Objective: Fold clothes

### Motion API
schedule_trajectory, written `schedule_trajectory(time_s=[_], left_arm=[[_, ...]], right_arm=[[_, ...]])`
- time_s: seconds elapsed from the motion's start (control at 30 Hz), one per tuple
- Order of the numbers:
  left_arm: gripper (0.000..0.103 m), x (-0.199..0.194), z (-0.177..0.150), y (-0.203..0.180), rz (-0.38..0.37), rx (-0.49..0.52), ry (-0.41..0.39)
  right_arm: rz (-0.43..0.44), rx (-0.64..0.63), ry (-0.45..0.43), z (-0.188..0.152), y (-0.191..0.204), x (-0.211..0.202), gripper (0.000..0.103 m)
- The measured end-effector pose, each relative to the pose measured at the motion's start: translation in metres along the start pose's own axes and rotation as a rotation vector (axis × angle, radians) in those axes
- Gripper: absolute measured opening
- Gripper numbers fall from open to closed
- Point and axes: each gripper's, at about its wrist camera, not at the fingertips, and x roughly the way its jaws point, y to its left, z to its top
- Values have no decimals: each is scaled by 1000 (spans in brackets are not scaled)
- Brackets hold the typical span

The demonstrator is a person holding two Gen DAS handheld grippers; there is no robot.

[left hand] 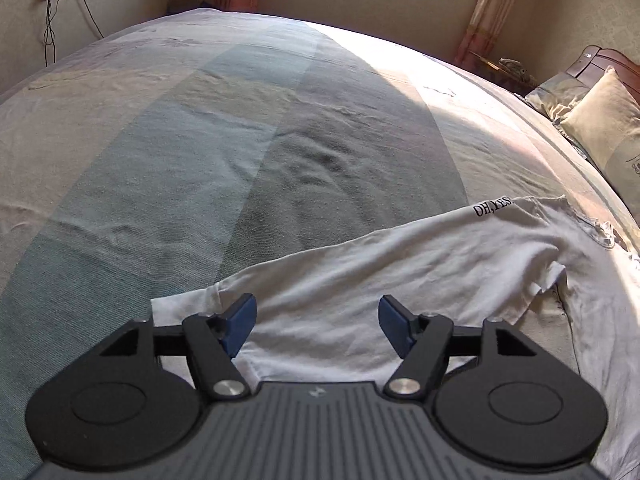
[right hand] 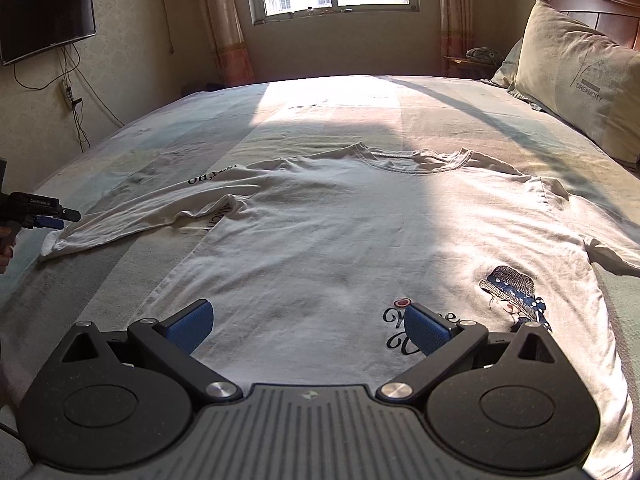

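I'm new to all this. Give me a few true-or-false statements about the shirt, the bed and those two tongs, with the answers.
1. A white T-shirt lies spread on the bed. True.
2. The right tongs are clamped on the shirt. False: they are open and hold nothing.
3. The left tongs are open, over a sleeve end. True.
4. The shirt is already folded into a neat square. False: it lies flat, with both sleeves out.
5. A pillow sits by the headboard. True.
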Motion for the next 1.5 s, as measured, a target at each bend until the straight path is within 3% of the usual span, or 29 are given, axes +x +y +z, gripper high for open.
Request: schedule_trajectory(time_s=[0.07,0.2,0.37,0.53,0.6,0.63,0.7,0.8,0.97,1.03,1.13,1.3,1.4,1.5], left_arm=[[68,4,-10,6,119,48,22],[68,-8,-11,2,194,110,18],[75,-19,1,-48,50,247,-56],[75,29,12,-94,1,318,-46],[77,53,13,-91,14,295,0],[85,57,12,-85,16,281,-13],[88,59,13,-72,26,251,-47],[88,56,27,-46,32,144,-23],[88,20,15,-39,-74,173,-52],[88,17,3,-39,-53,225,-33],[91,20,-14,-35,43,298,-9],[92,18,-17,-17,2,233,-7],[93,19,-20,-19,6,252,-23],[94,19,-19,-17,-4,239,-32]], right_arm=[[-1,-28,-1,1,5,-1,103],[-3,-85,-2,3,15,-4,103],[21,-97,26,8,30,14,103],[76,-129,34,13,53,26,103],[77,-159,38,16,59,29,103],[75,-170,40,17,61,31,103],[68,-177,45,19,60,34,103],[83,-148,76,23,52,47,103],[126,-120,103,42,40,72,103],[142,-127,92,64,38,87,103],[162,-124,84,106,38,126,103],[231,2,185,155,34,218,103],[274,112,268,163,29,274,103],[258,134,291,160,32,314,103]])
